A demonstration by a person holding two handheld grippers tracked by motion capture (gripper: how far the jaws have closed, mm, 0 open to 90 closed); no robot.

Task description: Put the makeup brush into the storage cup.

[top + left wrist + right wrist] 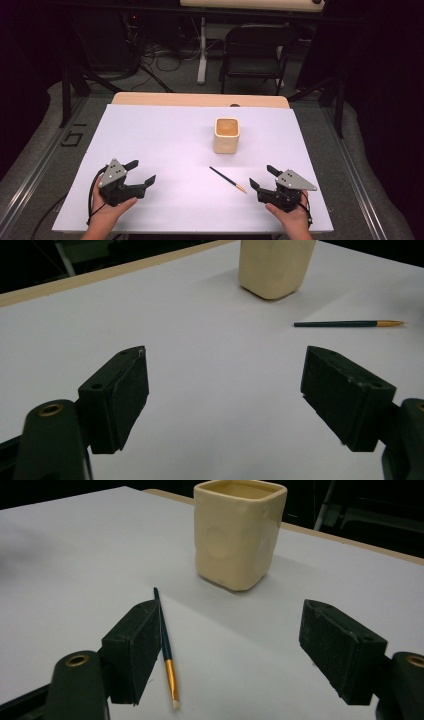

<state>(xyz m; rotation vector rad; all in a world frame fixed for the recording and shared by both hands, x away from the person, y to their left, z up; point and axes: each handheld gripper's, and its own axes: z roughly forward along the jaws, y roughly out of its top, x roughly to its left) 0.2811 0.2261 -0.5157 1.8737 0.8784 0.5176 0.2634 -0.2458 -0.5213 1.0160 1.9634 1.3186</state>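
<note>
High view: both grippers, left (pixel 142 172) and right (pixel 262 177), are being held spread and empty; paintbrush (pixel 227 180) is lying flat near cream cup (pixel 227 135), closest to right gripper; handle should be pinched mid-length

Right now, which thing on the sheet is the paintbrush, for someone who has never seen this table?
Start at the cream square cup on the white sheet. Nearer the person and slightly right lies the paintbrush, beside the right gripper. It is a thin dark stick with a gold ferrule, lying flat.
</note>
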